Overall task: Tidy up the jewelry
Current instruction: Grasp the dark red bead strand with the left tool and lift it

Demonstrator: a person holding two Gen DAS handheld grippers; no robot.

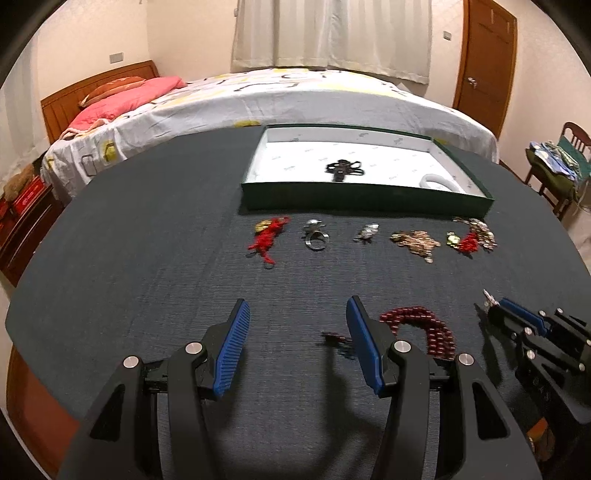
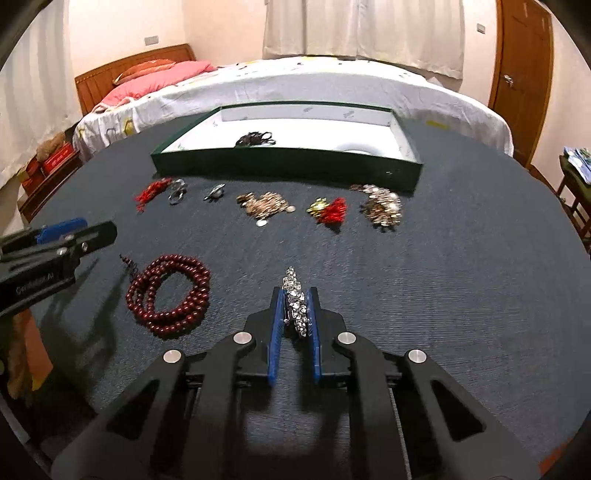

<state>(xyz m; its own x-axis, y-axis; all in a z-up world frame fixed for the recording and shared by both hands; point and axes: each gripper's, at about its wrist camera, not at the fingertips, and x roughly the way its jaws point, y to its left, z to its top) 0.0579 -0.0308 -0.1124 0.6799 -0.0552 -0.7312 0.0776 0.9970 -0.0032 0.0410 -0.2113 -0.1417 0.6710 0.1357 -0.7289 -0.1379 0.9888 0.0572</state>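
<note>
The right gripper [image 2: 295,295], angled downward, is clamped on a rhinestone piece [image 2: 295,302] over the dark table [image 2: 443,295]; the left gripper [image 1: 295,317] is held agape, empty.

A bed [image 1: 295,99] with a white patterned sheet [image 2: 332,88] stands behind the table. A pink pillow [image 1: 122,98] lies at its left end, against a wooden headboard [image 1: 92,92]. Cream curtains [image 1: 332,33] hang on the far wall. A wooden door [image 1: 487,55] is at the right. A wooden chair [image 1: 569,147] at the far right carries piled cloth items.
</note>
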